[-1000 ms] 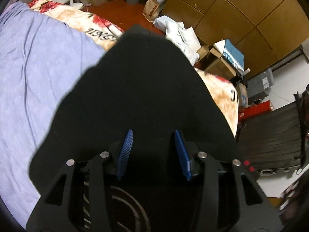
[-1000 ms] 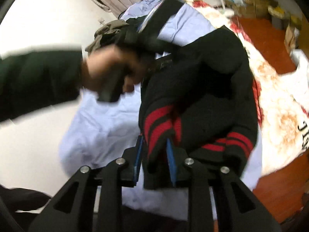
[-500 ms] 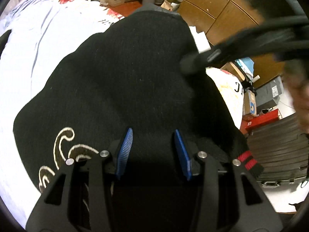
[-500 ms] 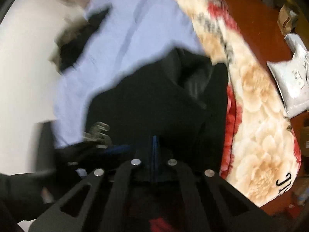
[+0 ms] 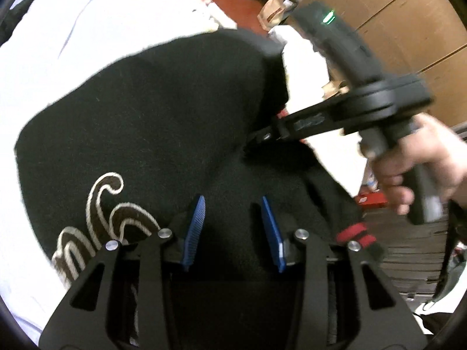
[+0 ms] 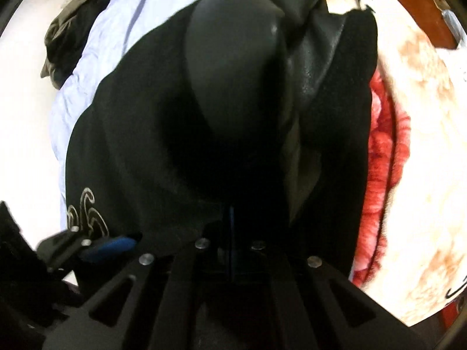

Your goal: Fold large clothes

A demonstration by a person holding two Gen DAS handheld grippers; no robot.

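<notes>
Two hand-held grippers work over one black jacket (image 5: 151, 122), which lies on the pale blue sheet (image 5: 73, 38) of the bed. The left gripper (image 5: 233, 230) points steeply down at the jacket's near part; its blue pads (image 5: 196, 227) stand apart with black fabric between them, and its jaws have just been closing slightly; whether the pads press the cloth cannot be told. Left of this gripper, the jacket bears cream embroidered lettering (image 5: 108, 218); right of it lies a red-striped cuff (image 5: 354, 234). The right gripper (image 6: 232, 239) also angles downward, its jaws brought fully together with the blue pads meeting in a thin line over the jacket's dark fold; whether cloth sits between them cannot be told. The right hand (image 5: 423, 169) wraps the gripper's handle at the jacket's right edge. A floral blanket (image 6: 408, 145) lies beside the jacket.
</notes>
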